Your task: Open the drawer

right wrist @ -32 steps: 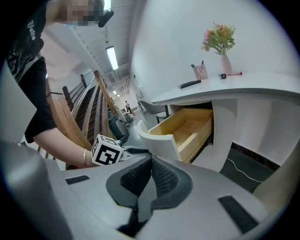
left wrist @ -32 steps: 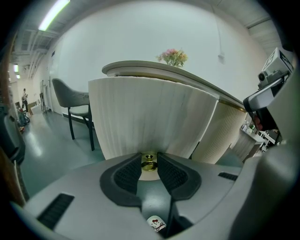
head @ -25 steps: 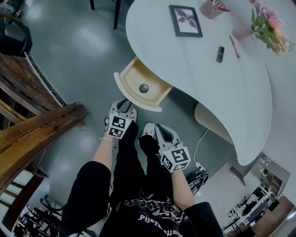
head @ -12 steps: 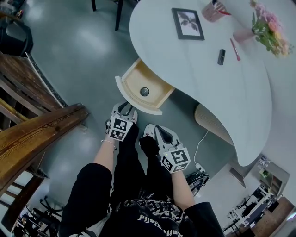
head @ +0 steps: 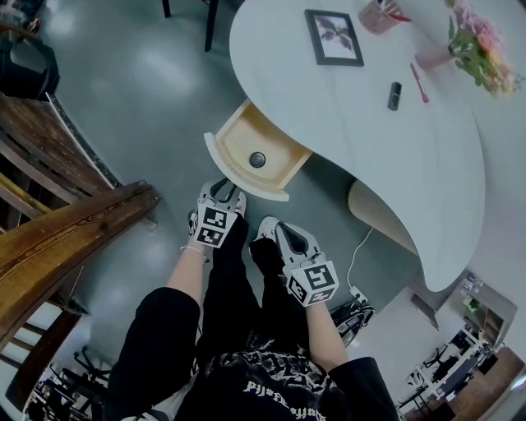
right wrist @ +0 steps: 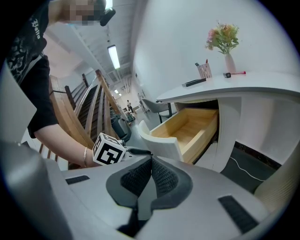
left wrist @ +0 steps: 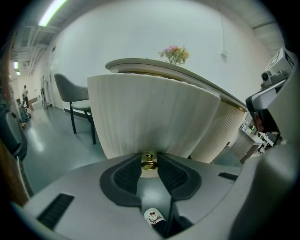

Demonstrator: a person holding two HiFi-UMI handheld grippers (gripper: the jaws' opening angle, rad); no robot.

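Note:
The drawer (head: 256,152) stands pulled out from under the white curved table (head: 394,156), its pale wooden inside showing with a small dark round thing (head: 257,159) on its floor. My left gripper (head: 219,191) sits at the drawer's ribbed white front (left wrist: 150,117), jaws closed on the brass knob (left wrist: 149,162). The right gripper (head: 269,230) hangs lower, over the person's legs, away from the drawer, shut with nothing between its pads (right wrist: 151,159). The right gripper view shows the open drawer (right wrist: 187,129) from the side and the left gripper's marker cube (right wrist: 108,151).
On the table lie a picture frame (head: 334,37), a pink cup (head: 378,16), a vase of flowers (head: 477,49), a pink pen (head: 417,82) and a small black item (head: 394,95). A wooden stair rail (head: 66,238) runs at the left. A ribbed table base (head: 378,214) stands right of the drawer.

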